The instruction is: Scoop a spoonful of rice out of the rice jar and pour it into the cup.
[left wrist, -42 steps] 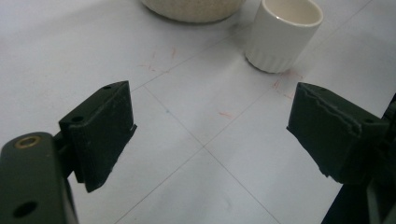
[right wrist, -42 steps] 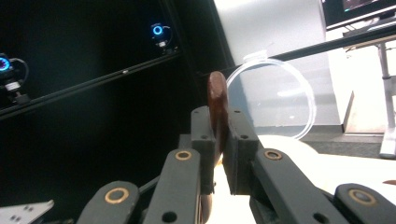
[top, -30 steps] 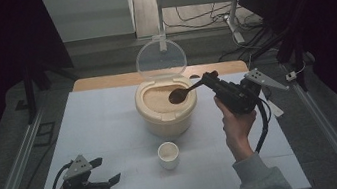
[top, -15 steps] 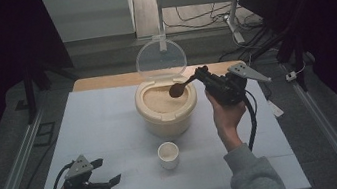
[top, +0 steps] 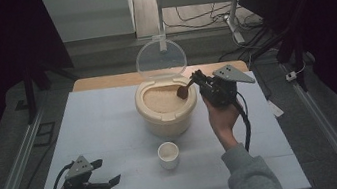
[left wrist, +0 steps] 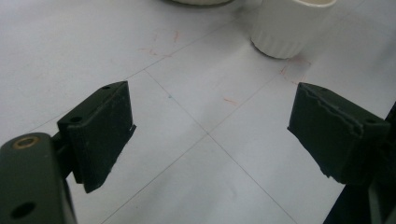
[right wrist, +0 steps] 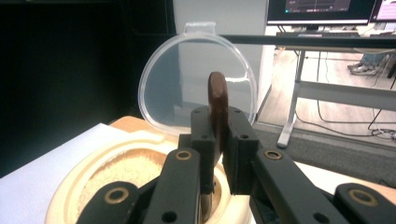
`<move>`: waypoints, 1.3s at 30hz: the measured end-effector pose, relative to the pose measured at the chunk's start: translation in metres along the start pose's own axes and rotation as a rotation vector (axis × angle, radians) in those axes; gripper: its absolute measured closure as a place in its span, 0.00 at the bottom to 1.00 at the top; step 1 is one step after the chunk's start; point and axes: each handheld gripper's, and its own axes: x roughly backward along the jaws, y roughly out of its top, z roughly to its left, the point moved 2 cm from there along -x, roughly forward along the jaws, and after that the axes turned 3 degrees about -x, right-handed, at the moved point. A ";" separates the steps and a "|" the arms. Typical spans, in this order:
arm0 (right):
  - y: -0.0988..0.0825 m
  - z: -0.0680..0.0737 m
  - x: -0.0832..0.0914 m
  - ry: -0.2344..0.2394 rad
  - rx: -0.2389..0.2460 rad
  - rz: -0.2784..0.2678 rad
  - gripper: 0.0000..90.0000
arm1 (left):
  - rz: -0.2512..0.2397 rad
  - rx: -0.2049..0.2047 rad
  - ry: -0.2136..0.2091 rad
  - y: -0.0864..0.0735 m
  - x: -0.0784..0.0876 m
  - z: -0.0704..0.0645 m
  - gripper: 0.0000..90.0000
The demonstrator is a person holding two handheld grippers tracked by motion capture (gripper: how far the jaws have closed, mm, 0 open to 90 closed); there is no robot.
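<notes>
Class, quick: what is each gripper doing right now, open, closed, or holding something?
Left gripper: open, holding nothing.
Right gripper: closed on the brown spoon.

right gripper [top: 198, 78] | clamped on brown spoon [top: 184, 91], over rice container [top: 166, 106] | upright clear lid [top: 160, 59] blocks beyond | white cup [top: 168, 154] below-left | left gripper [top: 108, 171] | bare table [top: 104, 119] ahead, cup further on

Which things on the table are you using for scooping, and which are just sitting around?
In use:
- right gripper, shut on the brown spoon
- rice bucket, its clear lid open
- small white cup, probably for the rice

Just sitting around:
- left gripper, open and resting on the table
- cables on the floor behind
</notes>
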 end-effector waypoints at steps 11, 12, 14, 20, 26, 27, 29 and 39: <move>-0.022 -0.013 -0.012 0.047 -0.236 0.045 0.93 | 0.000 -0.005 0.001 0.000 0.001 0.000 0.16; -0.022 -0.013 -0.012 0.047 -0.236 0.045 0.93 | 0.000 -0.005 0.002 0.000 0.000 0.000 0.16; -0.024 -0.015 -0.012 0.045 -0.291 0.055 0.93 | 0.003 -0.006 0.001 0.000 -0.001 -0.001 0.16; -0.027 -0.028 -0.008 0.056 -0.465 0.070 0.93 | 0.005 -0.009 0.000 0.001 -0.001 -0.002 0.16; -0.036 -0.040 -0.007 0.050 -0.625 0.076 0.93 | 0.006 -0.012 -0.001 0.001 -0.002 -0.002 0.16; -0.038 -0.042 -0.008 0.051 -0.655 0.074 0.93 | 0.006 -0.013 -0.001 0.002 -0.002 -0.003 0.16; -0.041 -0.046 -0.008 0.053 -0.704 0.084 0.93 | 0.006 -0.015 -0.002 0.002 -0.003 -0.003 0.16; -0.042 -0.049 -0.006 0.051 -0.770 0.093 0.93 | 0.006 -0.020 -0.003 0.003 -0.004 -0.004 0.16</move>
